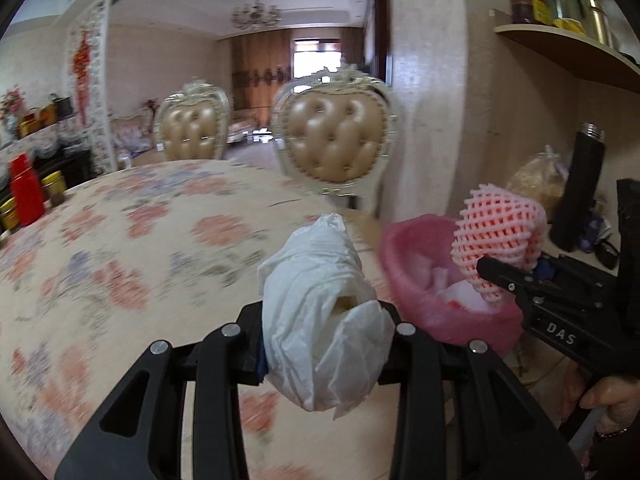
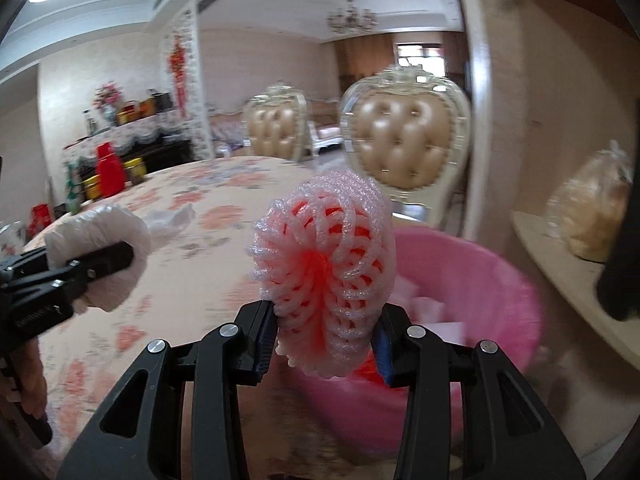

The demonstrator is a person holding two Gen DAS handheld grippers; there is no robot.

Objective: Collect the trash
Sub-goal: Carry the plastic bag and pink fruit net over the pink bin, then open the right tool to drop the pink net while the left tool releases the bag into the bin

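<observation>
- Crumpled bag (image 1: 324, 320) is gripped by left tool (image 1: 328, 344); foam net (image 2: 328, 276) by right tool (image 2: 326, 344).
- Carrying step is judged underway; release over bin (image 2: 480, 280) is called for next.

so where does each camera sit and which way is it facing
Left wrist: sits on the left gripper, looking along its jaws, shut on a white plastic bag, across the floral table; the right gripper and a hand show.
Right wrist: sits on the right gripper, jaws shut on pink foam netting over the pink bin; the left gripper shows.
Shared: bag, netting, bin, table, two tufted chairs.
</observation>
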